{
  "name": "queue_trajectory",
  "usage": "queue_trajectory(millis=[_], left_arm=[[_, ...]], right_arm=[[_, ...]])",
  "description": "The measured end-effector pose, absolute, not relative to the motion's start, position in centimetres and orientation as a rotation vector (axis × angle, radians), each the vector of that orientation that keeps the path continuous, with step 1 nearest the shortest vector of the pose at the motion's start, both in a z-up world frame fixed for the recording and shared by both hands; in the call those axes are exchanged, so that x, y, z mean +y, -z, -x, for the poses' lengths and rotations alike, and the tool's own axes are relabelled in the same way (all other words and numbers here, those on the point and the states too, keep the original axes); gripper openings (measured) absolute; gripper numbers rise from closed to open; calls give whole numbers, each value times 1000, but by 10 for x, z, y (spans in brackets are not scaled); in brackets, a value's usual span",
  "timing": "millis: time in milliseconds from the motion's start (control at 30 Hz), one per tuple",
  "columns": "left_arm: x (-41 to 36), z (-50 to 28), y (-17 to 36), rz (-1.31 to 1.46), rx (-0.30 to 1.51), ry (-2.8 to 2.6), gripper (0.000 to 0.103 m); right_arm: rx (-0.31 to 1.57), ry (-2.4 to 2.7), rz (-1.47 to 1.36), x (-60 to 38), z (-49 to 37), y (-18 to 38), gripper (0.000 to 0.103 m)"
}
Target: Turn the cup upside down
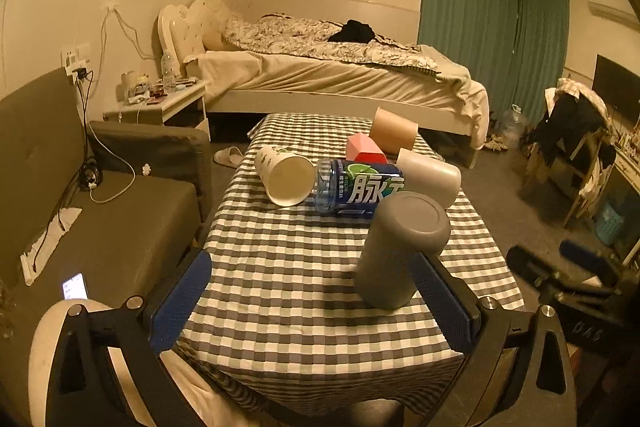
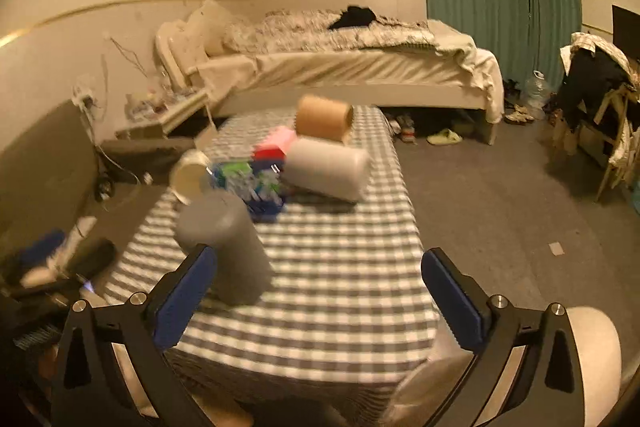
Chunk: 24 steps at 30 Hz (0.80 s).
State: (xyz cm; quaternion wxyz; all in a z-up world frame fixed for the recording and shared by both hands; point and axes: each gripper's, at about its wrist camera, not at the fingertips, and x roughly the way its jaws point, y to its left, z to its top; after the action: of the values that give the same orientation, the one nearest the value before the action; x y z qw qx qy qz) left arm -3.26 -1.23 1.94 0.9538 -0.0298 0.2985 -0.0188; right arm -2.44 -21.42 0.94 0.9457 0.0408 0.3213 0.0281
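A grey cup (image 1: 400, 247) stands upside down on the checkered tablecloth (image 1: 288, 267), base up, near the table's right front; in the blurred right wrist view it (image 2: 224, 243) stands at the left. My left gripper (image 1: 316, 303) is open, its right finger just beside the cup, nothing held. My right gripper (image 2: 320, 299) is open and empty over the table's front edge. It shows in the left wrist view (image 1: 568, 267) at the right, off the table.
Behind the grey cup lie a white paper cup (image 1: 286, 175), a blue bottle (image 1: 356, 189), a light grey cup (image 1: 430, 175), a tan cup (image 1: 394, 131) and a pink-red box (image 1: 366, 149). A sofa (image 1: 100, 211) is left, a bed (image 1: 340, 75) behind.
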Motion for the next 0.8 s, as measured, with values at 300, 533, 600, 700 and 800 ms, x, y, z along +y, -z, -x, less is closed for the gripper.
queue_trajectory(millis=[300,533,600,700,800], left_arm=[[-6,28,-10,66,628,10,103],[-4,29,-8,61,632,7,103],[-4,29,-8,64,632,8,103],[-4,29,-7,59,636,12,103],[-4,29,-6,53,646,14,103]], right_arm=[[681,-31,-69,-216,19,3,103],[683,-37,-61,-214,17,5,103],[684,-36,-60,-213,18,5,103],[686,-36,-64,-214,17,6,103],[687,-36,-64,-214,17,6,103]])
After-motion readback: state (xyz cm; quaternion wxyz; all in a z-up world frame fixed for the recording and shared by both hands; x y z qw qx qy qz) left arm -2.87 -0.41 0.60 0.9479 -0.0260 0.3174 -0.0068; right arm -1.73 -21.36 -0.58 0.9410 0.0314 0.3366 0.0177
